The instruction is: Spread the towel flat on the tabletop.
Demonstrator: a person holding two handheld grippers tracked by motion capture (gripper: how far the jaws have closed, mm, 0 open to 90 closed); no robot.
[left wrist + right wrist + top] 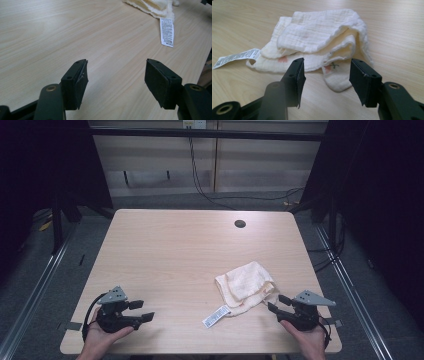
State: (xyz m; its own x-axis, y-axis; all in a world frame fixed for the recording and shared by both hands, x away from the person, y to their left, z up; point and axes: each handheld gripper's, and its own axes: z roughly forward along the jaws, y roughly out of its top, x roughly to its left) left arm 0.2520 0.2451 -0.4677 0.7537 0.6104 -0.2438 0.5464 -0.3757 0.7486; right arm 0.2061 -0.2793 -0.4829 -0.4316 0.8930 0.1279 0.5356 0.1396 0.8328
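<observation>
A crumpled cream cloth [246, 283] with a long white label [216, 316] lies on the right half of the wooden table [175, 255]. My right gripper [275, 303] rests near the front right corner, open, its jaws pointing at the cloth's near edge without touching it. In the right gripper view the cloth [317, 42] lies just beyond the gripper [326, 75] and the label [235, 58] trails off to the left. My left gripper [141, 310] sits at the front left, open and empty. In the left gripper view that gripper [116, 83] points over bare wood toward the cloth [152, 6] and label [167, 31].
A round cable hole [240, 224] sits near the table's far right. Black frame legs and dark curtains flank the table, and cables [200, 180] hang down the back wall. The table's front edge runs just under both hands.
</observation>
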